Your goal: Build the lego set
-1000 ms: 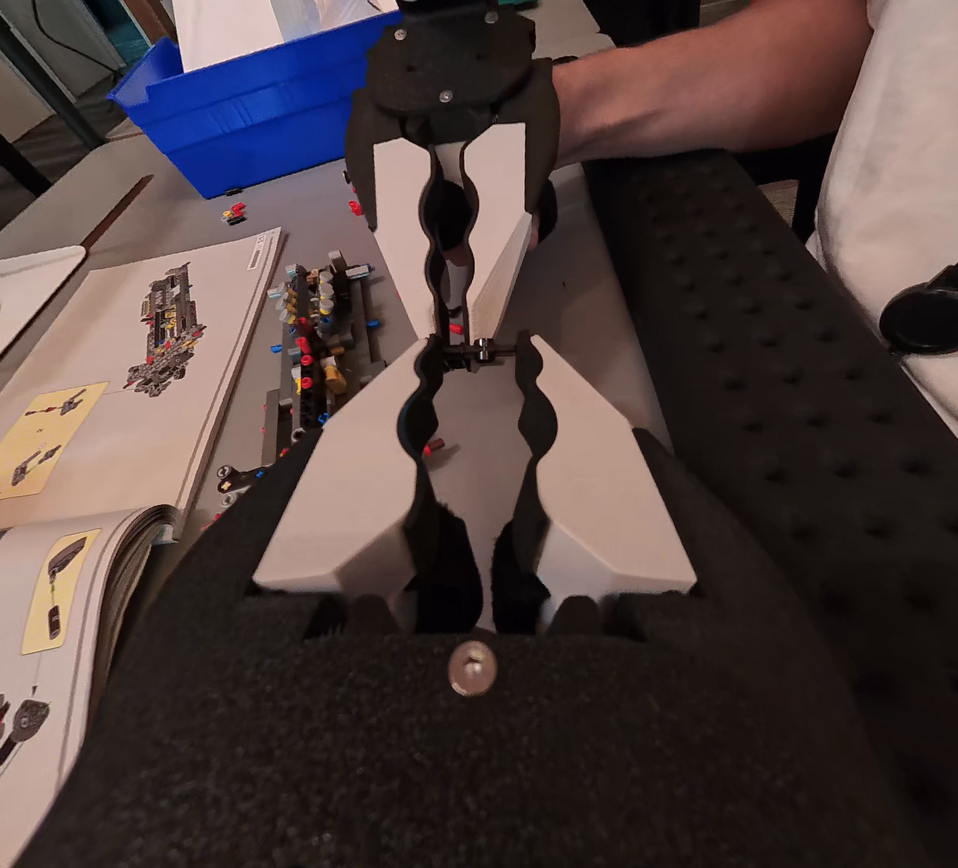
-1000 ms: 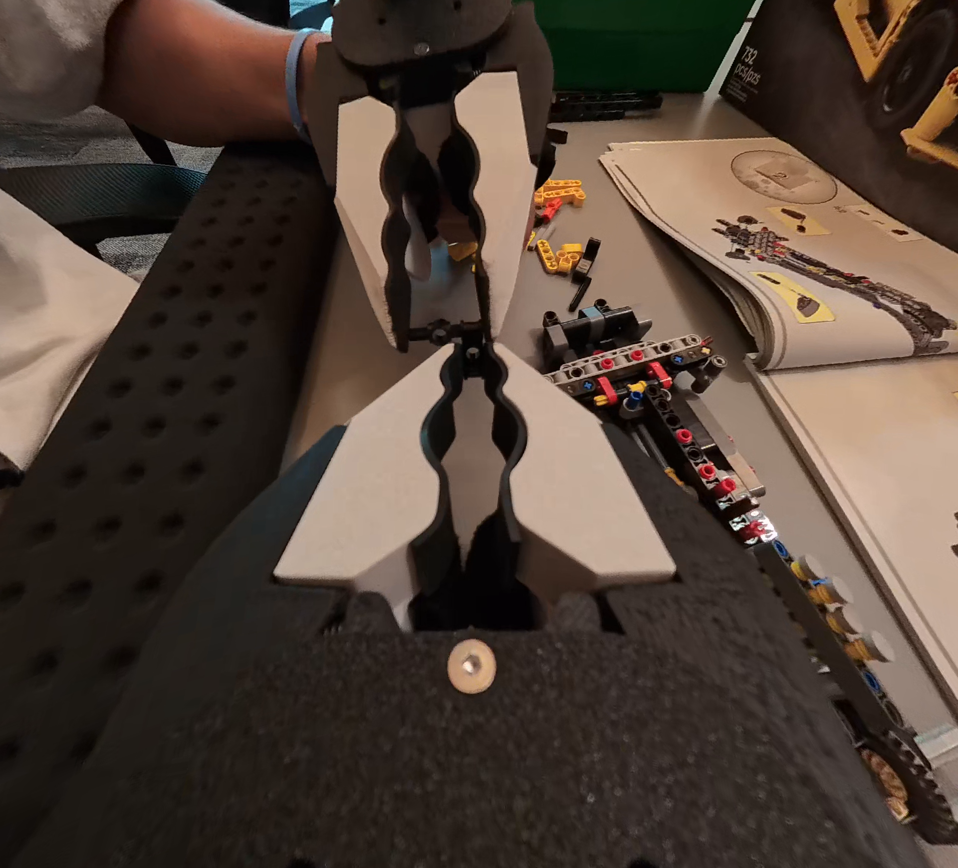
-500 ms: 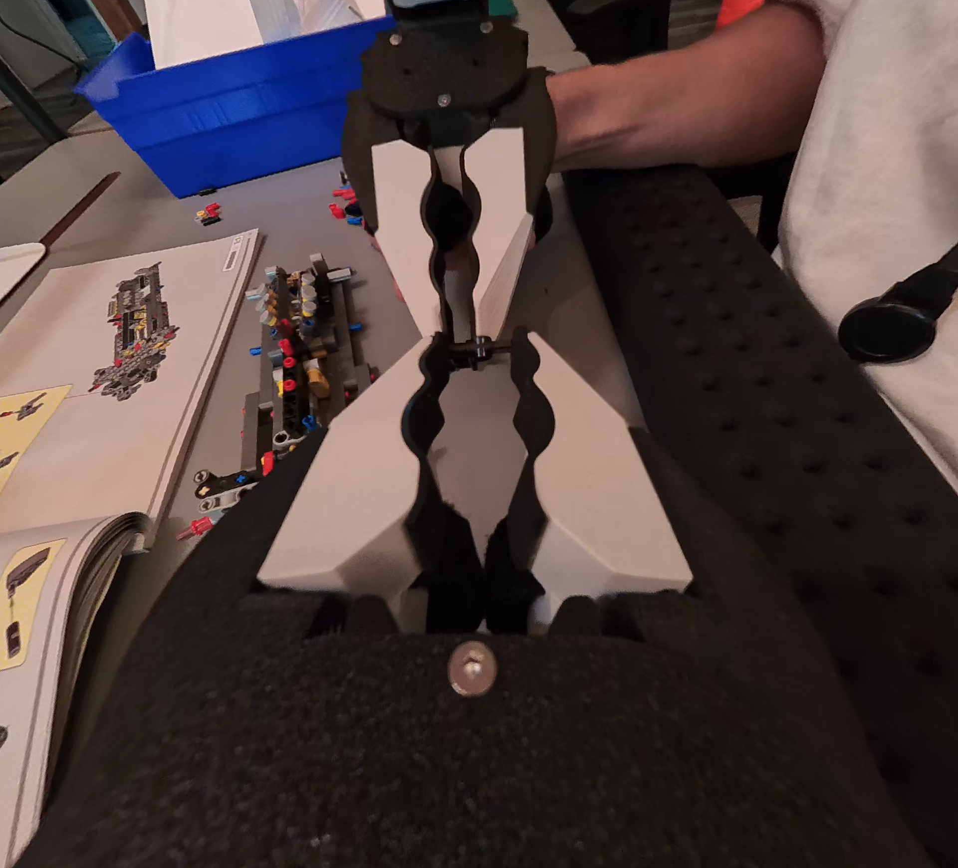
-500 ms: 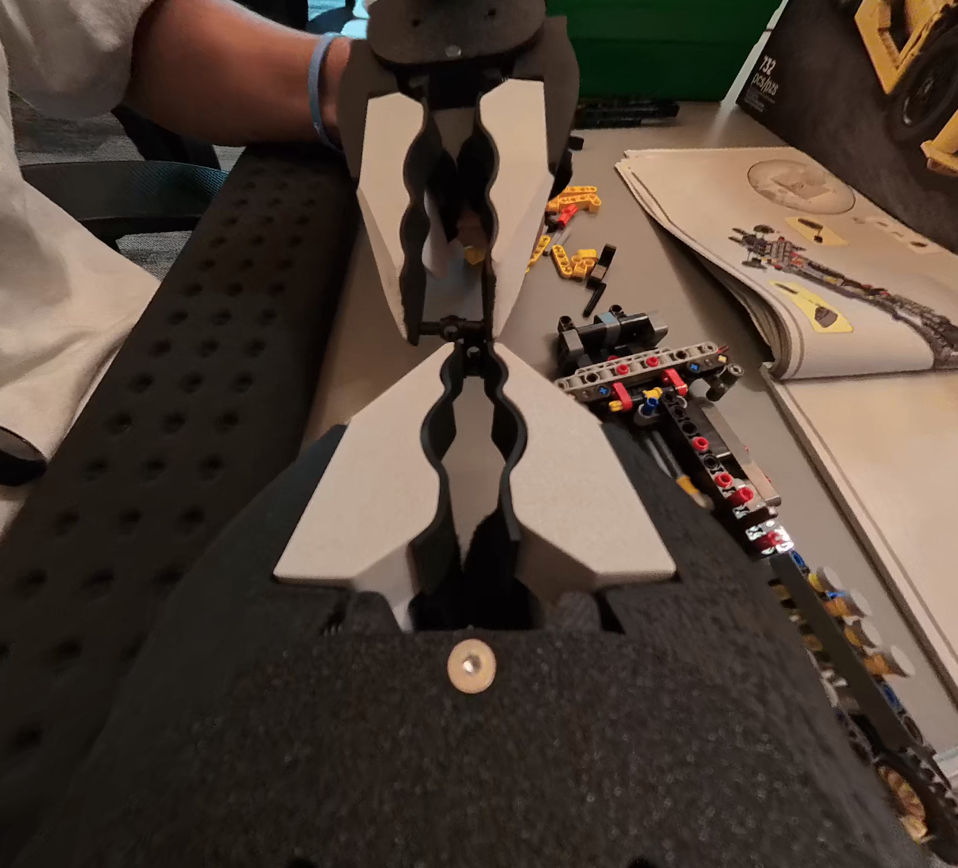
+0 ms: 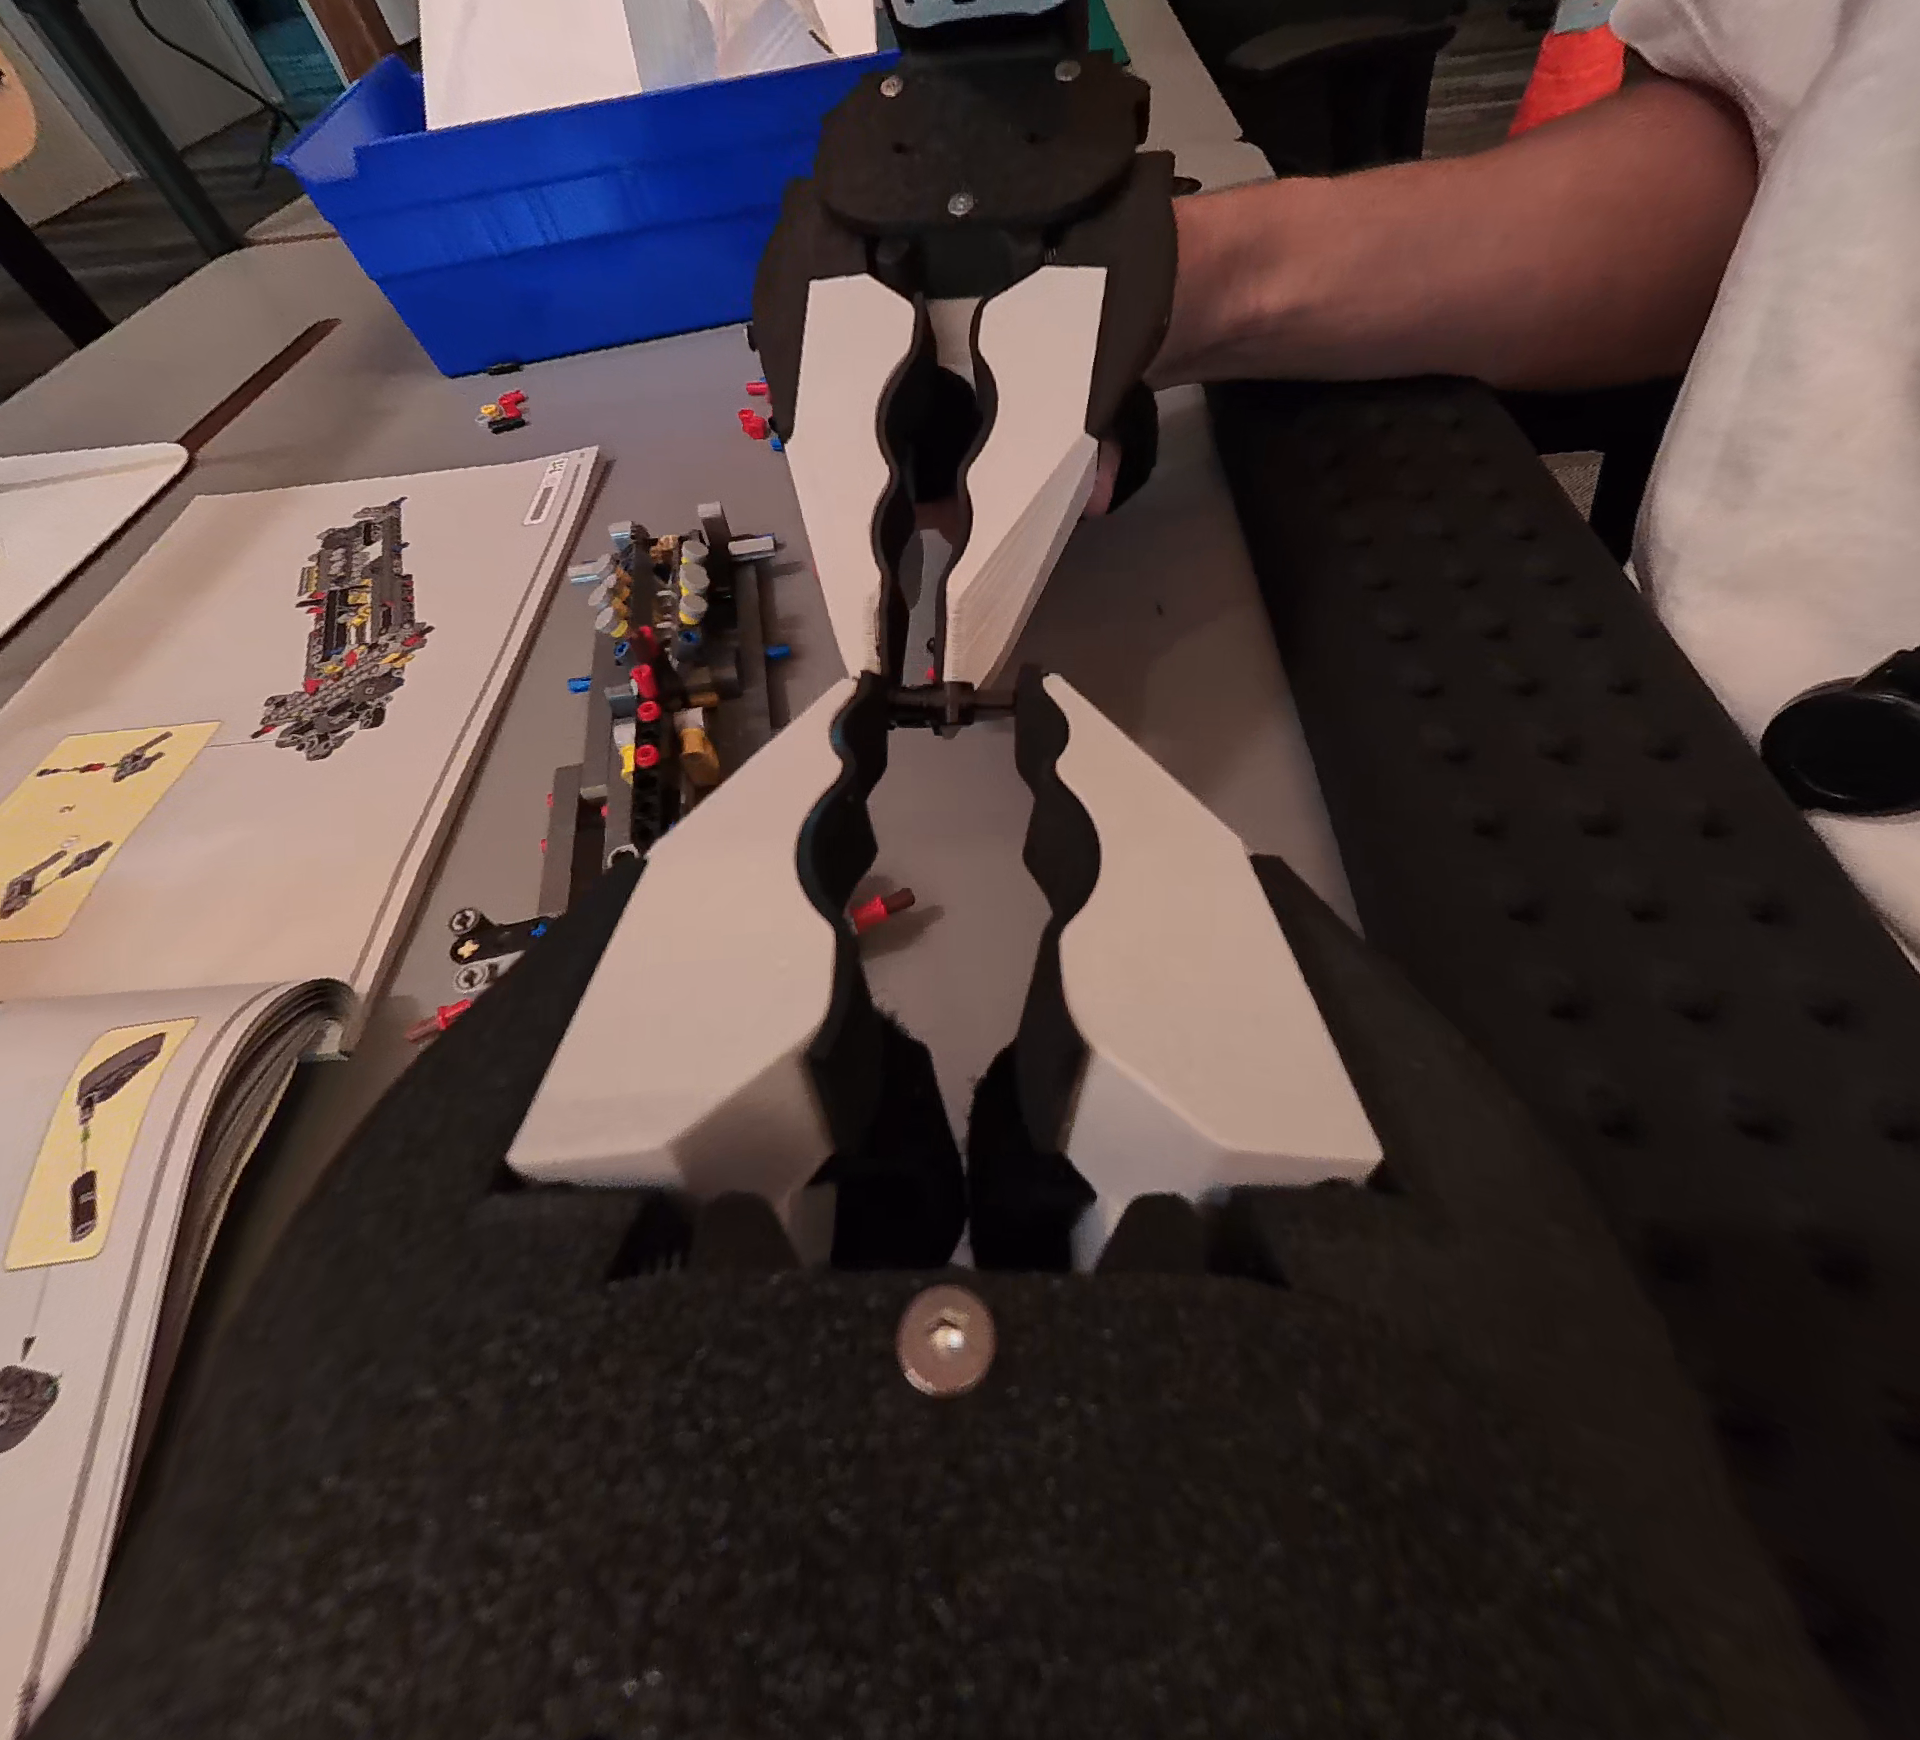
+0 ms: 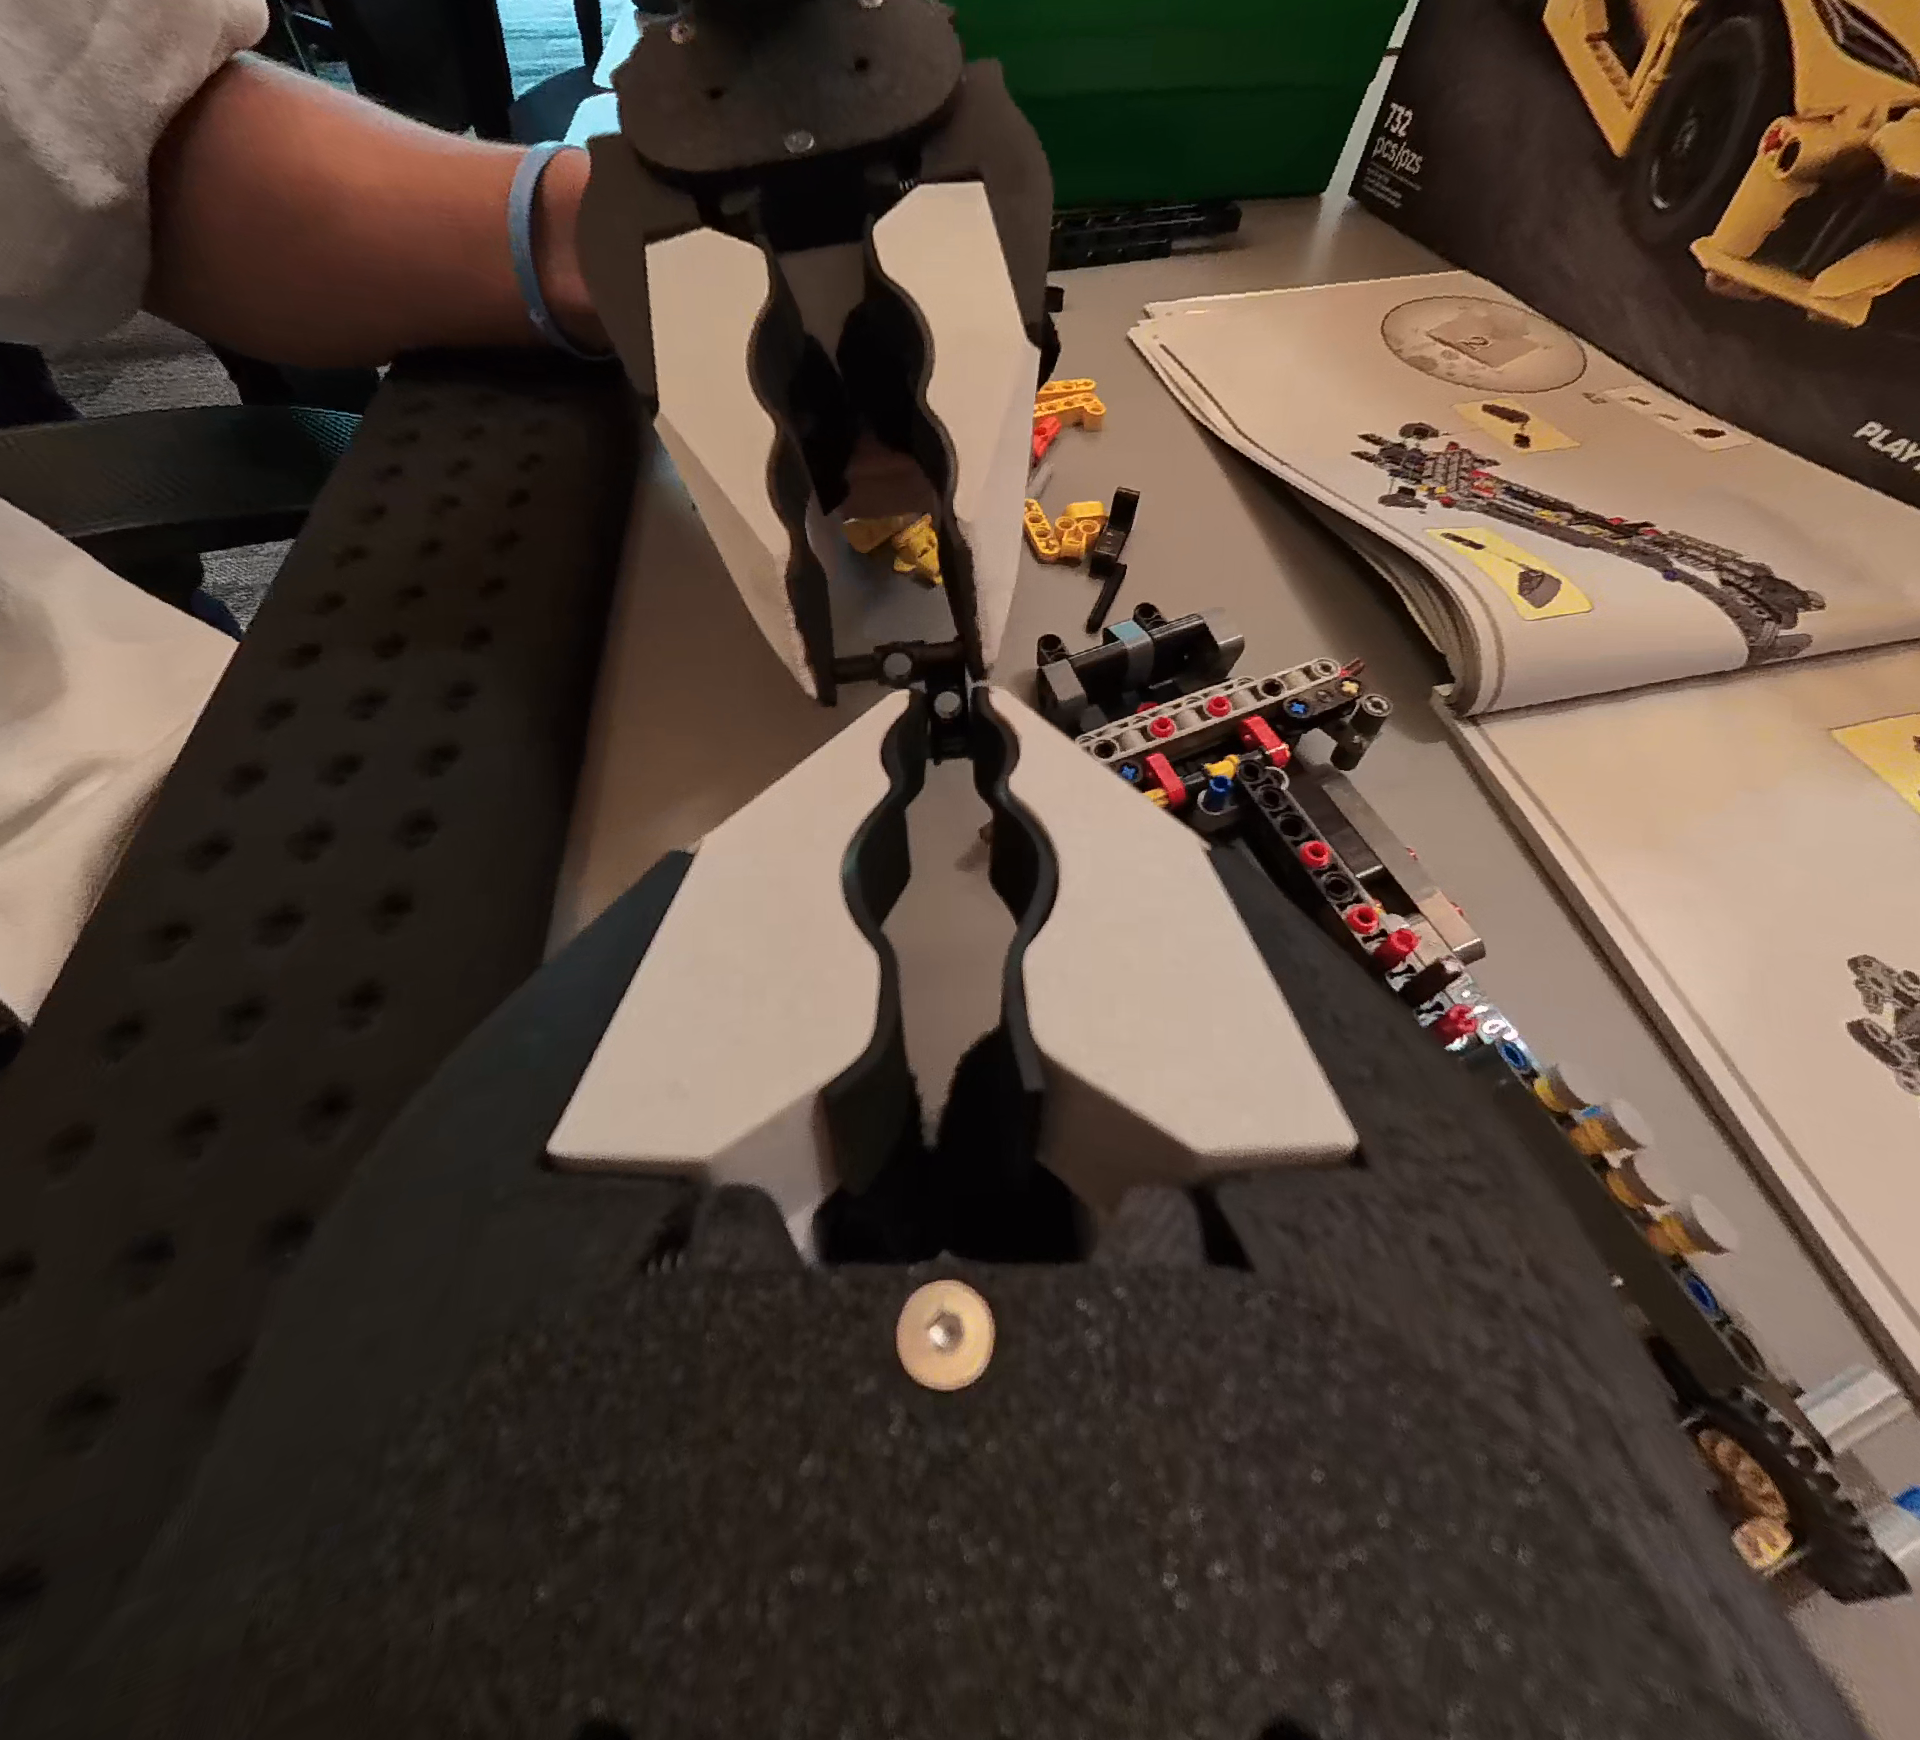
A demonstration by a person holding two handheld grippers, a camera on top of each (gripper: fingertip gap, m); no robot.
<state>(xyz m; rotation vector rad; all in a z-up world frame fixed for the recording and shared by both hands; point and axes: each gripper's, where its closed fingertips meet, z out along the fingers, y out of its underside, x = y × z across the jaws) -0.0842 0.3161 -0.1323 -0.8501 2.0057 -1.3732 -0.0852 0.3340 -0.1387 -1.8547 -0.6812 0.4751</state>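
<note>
Left tongs (image 5: 940, 703) and right tongs (image 6: 948, 703) meet tip to tip, pointing at each other above the table. Left tongs' jaws stand spread at the tips with a small black piece (image 5: 935, 710) spanning the gap; right tongs' jaws are nearly closed, pinching that same piece. Bare forearm (image 5: 1455, 256) behind right tongs, other forearm (image 6: 343, 236) with blue wristband behind left tongs.
</note>
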